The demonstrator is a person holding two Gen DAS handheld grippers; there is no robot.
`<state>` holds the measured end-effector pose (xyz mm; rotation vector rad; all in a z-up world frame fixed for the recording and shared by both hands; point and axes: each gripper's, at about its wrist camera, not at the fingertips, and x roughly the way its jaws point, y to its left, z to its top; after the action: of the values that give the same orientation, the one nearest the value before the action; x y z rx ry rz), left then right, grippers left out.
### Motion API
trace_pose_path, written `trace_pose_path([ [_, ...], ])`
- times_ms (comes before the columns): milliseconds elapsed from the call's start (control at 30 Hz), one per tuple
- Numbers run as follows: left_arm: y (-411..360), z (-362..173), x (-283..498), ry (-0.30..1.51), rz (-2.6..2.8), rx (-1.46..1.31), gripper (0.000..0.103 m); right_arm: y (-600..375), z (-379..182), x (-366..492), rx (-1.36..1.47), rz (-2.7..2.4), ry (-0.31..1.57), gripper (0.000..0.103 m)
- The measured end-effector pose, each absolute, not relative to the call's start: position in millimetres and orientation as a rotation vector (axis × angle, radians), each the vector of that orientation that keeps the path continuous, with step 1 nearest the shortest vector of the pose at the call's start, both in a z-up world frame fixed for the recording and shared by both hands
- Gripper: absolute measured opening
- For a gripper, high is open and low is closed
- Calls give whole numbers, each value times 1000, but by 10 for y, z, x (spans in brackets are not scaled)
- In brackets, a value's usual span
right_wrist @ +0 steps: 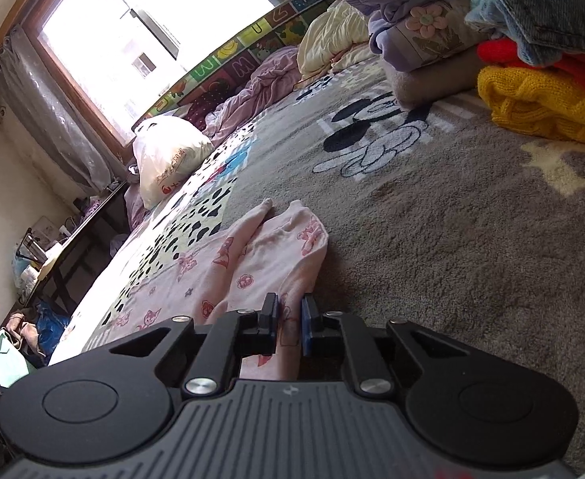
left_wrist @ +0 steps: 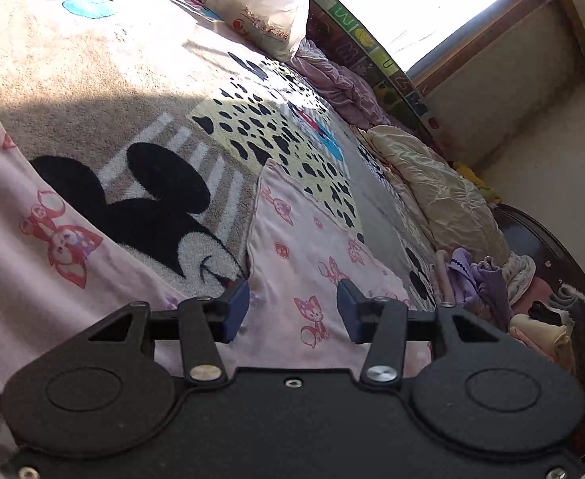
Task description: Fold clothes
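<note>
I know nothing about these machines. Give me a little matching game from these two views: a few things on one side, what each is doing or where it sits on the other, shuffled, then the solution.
Things:
1. left tongs
2. right tongs
3. white plastic bag
4. yellow knit

States or places:
A. lying below the window, at the blanket's edge
B. pinched shut on a fold of the pink printed garment
C. standing open above pink cloth, gripping nothing
D. under a red piece in the heap of clothes

Pairs: 1-C, 2-B, 3-A, 4-D
</note>
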<state>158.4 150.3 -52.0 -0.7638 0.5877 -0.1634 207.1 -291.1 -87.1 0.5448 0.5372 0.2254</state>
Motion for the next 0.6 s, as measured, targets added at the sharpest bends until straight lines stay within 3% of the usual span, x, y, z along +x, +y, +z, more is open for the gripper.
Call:
trace_pose_path([
  [233, 1693, -499, 1553, 568, -138, -816, 47, -1657, -494, 1996, -74, 418, 485, 13],
  [433, 1729, -478, 1531, 558, -139, -832, 47, -862, -600, 1693, -517, 619, 575, 14],
  [533, 1737, -484, 1526, 560, -140, -836, 47, -1019, -371, 1647, -363, 661, 570, 21],
  [600, 1731, -492, 1531, 563, -137, -836, 47, -1247, -241, 1749, -227, 633, 573, 35],
])
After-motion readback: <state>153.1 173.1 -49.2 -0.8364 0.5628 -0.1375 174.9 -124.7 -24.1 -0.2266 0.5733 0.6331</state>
